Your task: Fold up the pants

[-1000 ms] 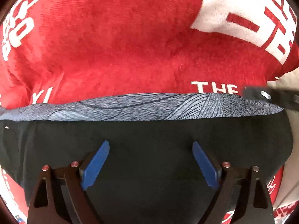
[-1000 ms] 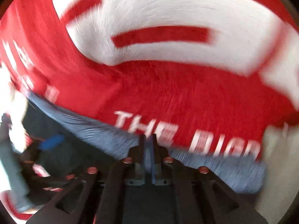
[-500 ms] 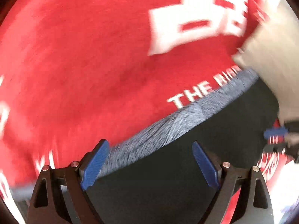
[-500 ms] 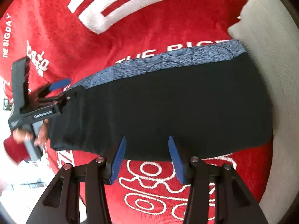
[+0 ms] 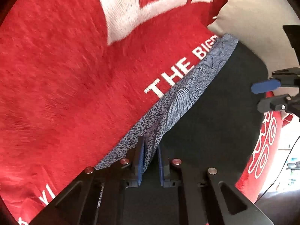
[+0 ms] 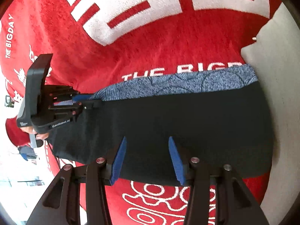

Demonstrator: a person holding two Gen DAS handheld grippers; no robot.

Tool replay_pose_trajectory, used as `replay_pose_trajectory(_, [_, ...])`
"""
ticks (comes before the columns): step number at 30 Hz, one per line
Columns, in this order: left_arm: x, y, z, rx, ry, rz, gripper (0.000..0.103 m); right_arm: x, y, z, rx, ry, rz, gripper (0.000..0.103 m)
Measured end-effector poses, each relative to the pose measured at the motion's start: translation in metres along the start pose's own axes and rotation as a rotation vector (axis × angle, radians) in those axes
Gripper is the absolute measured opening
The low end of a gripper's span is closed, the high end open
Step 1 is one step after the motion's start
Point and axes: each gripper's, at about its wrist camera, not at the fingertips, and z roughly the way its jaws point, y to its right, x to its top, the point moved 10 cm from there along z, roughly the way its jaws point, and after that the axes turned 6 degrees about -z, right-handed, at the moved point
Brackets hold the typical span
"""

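My red blanket (image 6: 168,43) with white lettering carries the folded black pants (image 6: 187,123), a grey pillow (image 5: 258,20) just beyond their far end. My left gripper (image 5: 151,150) is clamped on the pants' blue patterned waistband (image 5: 187,97); my right gripper (image 6: 146,157) hangs parted over the pants' near edge, gripping nothing.

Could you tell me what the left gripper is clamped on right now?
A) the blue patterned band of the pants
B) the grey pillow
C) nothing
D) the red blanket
A: the left gripper pinches the blue patterned band of the pants between its pads.
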Motion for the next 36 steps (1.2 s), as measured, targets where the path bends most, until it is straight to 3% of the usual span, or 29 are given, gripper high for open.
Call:
replay_pose_trajectory(4, [-0.005, -0.016, 0.000, 0.030, -0.006, -0.020, 0.013, 0.018, 0.000, -0.009, -0.058, 0.051, -0.040, 0.050])
replay_pose_trajectory(7, [-0.007, -0.022, -0.003, 0.005, 0.005, -0.074, 0.013, 0.030, 0.023, -0.015, -0.130, 0.081, 0.016, 0.050])
replay_pose_trajectory(12, [-0.012, -0.023, 0.000, 0.024, 0.015, -0.070, 0.012, 0.043, 0.069, -0.019, -0.230, 0.113, 0.098, 0.050])
replay_pose_trajectory(16, [-0.015, -0.033, -0.002, 0.028, 0.037, -0.154, 0.016, 0.043, 0.093, 0.009, -0.250, 0.047, 0.099, 0.048])
replay_pose_trajectory(19, [-0.025, -0.043, -0.018, 0.085, 0.059, -0.228, 0.034, 0.042, 0.083, 0.007, -0.331, 0.049, -0.003, 0.051])
replay_pose_trajectory(21, [-0.037, -0.056, -0.035, 0.141, 0.095, -0.290, 0.075, 0.037, 0.078, 0.007, -0.341, 0.043, -0.021, 0.057])
replay_pose_trajectory(23, [-0.057, -0.072, -0.051, 0.189, 0.110, -0.358, 0.076, 0.030, 0.074, 0.004, -0.345, 0.042, -0.012, 0.058])
replay_pose_trajectory(30, [-0.162, -0.121, -0.081, 0.313, 0.056, -0.600, 0.077, -0.003, 0.037, -0.011, -0.292, 0.045, 0.057, 0.058])
replay_pose_trajectory(36, [-0.219, -0.167, -0.101, 0.362, 0.082, -0.742, 0.076, -0.020, -0.051, 0.011, -0.195, 0.037, -0.013, 0.058])
